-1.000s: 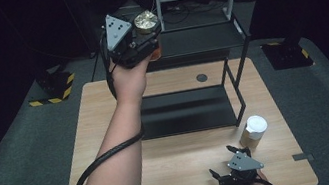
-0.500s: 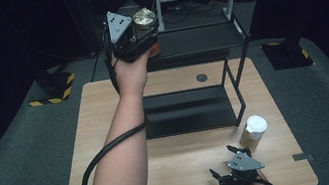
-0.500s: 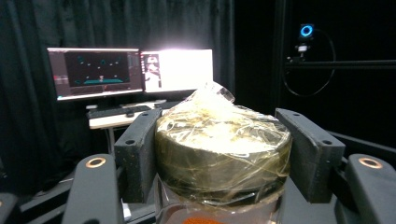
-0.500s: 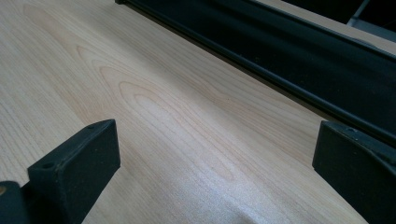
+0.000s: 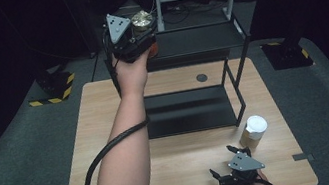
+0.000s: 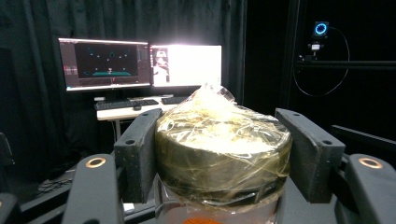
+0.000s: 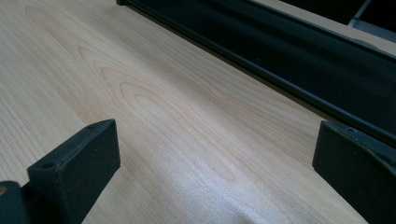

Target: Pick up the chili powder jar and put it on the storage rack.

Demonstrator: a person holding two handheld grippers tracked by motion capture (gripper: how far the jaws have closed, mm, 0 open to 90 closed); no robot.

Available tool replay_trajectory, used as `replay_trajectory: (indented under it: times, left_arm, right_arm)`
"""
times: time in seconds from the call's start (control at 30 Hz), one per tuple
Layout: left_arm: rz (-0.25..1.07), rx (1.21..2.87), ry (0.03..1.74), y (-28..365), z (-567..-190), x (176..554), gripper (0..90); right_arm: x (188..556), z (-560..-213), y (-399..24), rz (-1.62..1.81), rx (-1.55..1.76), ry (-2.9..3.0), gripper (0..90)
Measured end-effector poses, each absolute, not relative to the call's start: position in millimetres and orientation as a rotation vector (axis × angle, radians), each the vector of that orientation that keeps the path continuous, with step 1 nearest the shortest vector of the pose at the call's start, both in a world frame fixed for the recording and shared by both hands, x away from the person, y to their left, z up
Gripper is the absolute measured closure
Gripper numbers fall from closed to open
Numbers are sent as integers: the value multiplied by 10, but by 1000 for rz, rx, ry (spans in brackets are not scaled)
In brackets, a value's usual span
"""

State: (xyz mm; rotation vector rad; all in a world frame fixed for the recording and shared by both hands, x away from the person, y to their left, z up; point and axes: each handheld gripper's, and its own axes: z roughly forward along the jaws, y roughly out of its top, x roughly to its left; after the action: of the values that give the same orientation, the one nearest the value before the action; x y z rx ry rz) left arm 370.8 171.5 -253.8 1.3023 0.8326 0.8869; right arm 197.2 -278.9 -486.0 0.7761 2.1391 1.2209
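1 jar (image 5: pixel 142 21), its dark lid wrapped in crinkled clear film, is held raised above the far edge of the table (image 5: pixel 108 132), level with the upper shelf of the black rack (image 5: pixel 194 42); it is clamped between the 2 jaws of the left gripper (image 5: pixel 130 37), whose pads press on either side of the lid as seen in the left gripper view (image 6: pixel 223 149); the left gripper is carried by 1 outstretched forearm (image 5: pixel 125 144). The right gripper (image 5: pixel 236 169) is rested at the near right of the table, its 2 jaws spread wide with bare wood between them (image 7: pixel 210 154); 1 cup (image 5: pixel 255 130) with a white lid is stood just beyond it, beside the rack's leg. 2 lit monitors (image 6: pixel 140 65) are seen on a desk far behind the jar.
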Motion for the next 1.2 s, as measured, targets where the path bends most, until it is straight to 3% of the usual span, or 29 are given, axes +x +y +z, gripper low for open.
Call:
replay_trajectory:
  times: [0.7,1.03,1.2]
  left_arm:
    - [863,1309,841,1759,-2588,3740,320]
    - [862,1329,856,1772,-2558,3670,5]
    - [843,1321,854,1839,-2532,3573,3]
  right_arm:
    - [1971,-4856,-2792,1223,781,2142,0]
    - [1974,-4853,-2785,1218,779,2145,0]
    - [1978,-4856,-2790,1222,784,2142,0]
